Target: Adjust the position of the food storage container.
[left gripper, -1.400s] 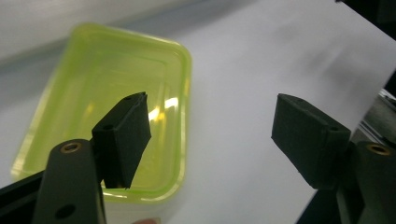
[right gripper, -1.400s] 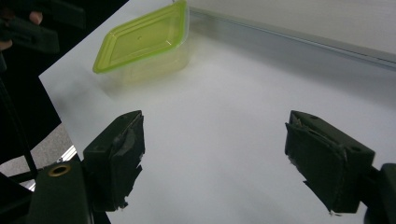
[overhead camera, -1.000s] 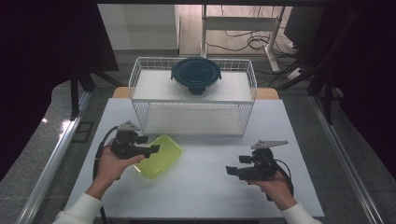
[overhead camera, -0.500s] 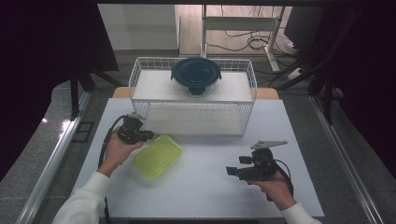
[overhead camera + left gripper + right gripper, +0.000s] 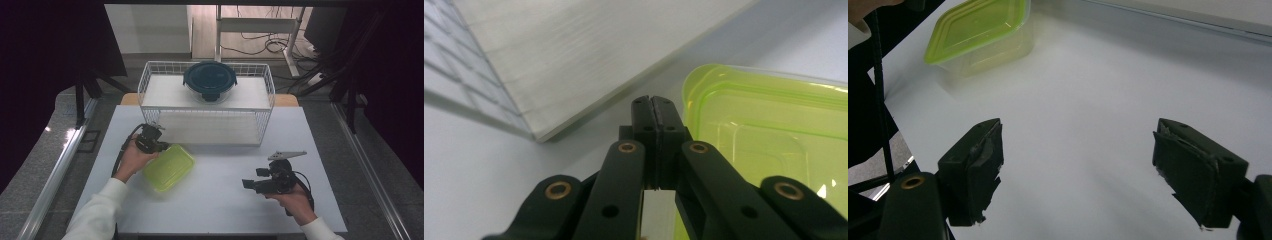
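White counter [image 5: 220,200] carries everything. Nearest the person, the right gripper [image 5: 248,184] hovers low over bare surface, its fingers [image 5: 973,165] spread wide and holding nothing. Farther in on the left side, a lime-green lidded container [image 5: 169,167] sits flat; the left gripper [image 5: 161,146] is just beside its far-left corner, fingers [image 5: 644,120] pressed together with nothing between them. Beyond stands a white wire basket [image 5: 207,122], and at its far edge rests a round dark-blue lidded bowl [image 5: 209,80]
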`<state>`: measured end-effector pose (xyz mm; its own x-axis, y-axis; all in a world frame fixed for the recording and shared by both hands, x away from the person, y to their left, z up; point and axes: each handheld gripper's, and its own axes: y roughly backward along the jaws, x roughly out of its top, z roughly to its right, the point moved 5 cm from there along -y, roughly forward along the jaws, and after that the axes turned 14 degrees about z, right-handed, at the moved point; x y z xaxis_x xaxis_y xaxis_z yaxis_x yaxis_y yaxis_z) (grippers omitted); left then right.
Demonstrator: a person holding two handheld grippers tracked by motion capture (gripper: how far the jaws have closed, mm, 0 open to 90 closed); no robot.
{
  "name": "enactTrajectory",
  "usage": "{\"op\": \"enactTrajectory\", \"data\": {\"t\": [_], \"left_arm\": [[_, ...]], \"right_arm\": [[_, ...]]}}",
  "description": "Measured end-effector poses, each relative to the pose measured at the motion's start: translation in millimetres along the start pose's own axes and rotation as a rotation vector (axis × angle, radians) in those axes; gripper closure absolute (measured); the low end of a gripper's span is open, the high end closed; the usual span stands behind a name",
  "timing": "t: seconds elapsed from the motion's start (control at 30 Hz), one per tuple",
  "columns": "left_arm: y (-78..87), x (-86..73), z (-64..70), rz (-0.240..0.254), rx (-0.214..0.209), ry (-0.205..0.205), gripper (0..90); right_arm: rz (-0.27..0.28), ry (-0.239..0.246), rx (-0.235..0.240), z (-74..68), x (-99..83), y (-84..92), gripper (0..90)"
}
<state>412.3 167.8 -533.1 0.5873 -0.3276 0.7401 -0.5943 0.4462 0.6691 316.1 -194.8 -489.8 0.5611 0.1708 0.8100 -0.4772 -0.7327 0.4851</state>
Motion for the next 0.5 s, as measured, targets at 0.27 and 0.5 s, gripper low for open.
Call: {"op": "enactTrajectory", "data": {"t": [0.27,0.5], "left_arm": [[-4.1,0.2,0.9,-0.008,-0.041,-0.012,90.0],[-7.0,4.4,13.8,-0.031,-0.068,-0.063,90.0]], "right_arm": [[-0.004,0.003,-0.007,0.0,-0.2,-0.3,20.2],[-0.001,0.003,-0.011,0.6,0.1,0.2,20.4]]}}
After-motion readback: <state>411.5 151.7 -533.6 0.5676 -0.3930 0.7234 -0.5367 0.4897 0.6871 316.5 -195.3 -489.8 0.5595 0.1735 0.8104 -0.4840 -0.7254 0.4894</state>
